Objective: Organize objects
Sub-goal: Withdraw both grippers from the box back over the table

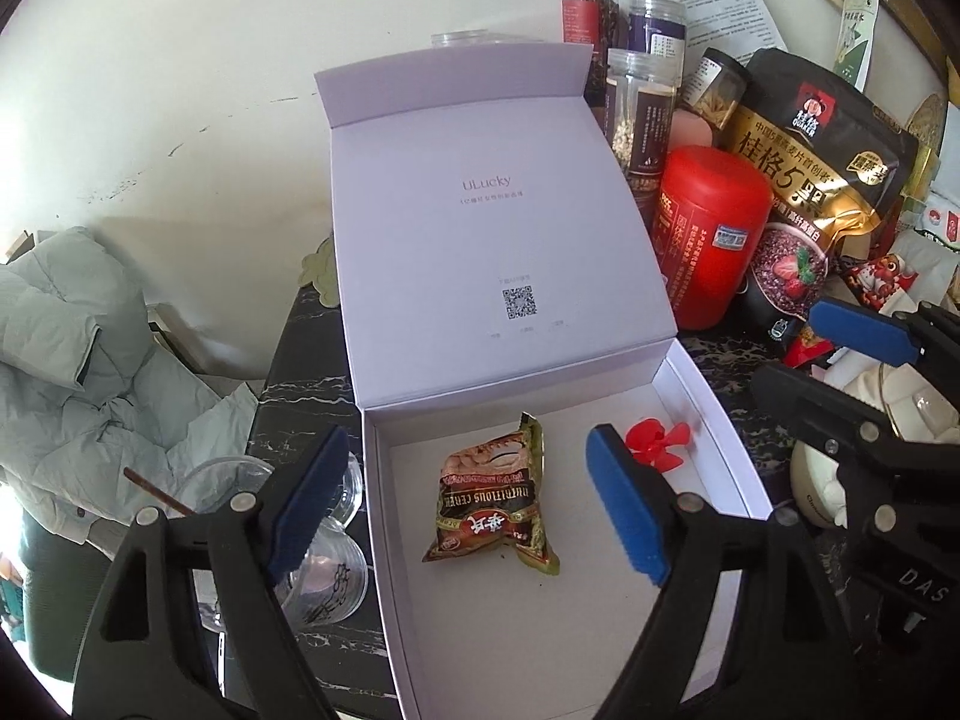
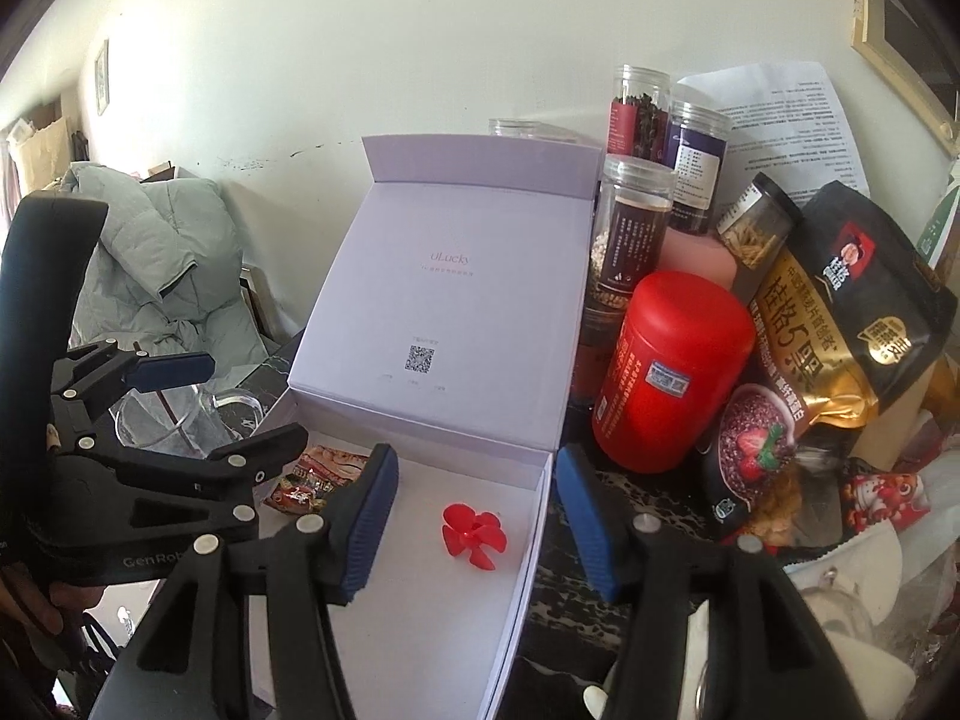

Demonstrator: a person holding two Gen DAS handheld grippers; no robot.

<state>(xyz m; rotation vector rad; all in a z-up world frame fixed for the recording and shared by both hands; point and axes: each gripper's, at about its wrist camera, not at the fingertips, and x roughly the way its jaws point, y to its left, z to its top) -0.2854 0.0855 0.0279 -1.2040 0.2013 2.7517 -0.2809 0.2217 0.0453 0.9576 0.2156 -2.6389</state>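
A white gift box [image 1: 708, 420] stands open on the dark marble table, its lid [image 1: 480, 210] leaning back. Inside lie a brown snack packet [image 1: 495, 504] and a small red plastic propeller [image 1: 657, 441]. My left gripper [image 1: 468, 501] is open and empty, hovering over the box with the packet between its blue pads. My right gripper [image 2: 477, 525] is open and empty, straddling the box's right wall [image 2: 528, 552]; the propeller [image 2: 474, 537] lies between its pads. The packet [image 2: 315, 480] shows partly behind the left gripper [image 2: 180, 372].
Right of the box stand a red canister [image 1: 711, 240], clear jars [image 1: 639, 108], a black-gold oat bag [image 1: 810, 144] and more packets. Clear glass cups [image 1: 324, 564] sit left of the box. A grey jacket [image 1: 78, 360] lies beyond the table's left edge.
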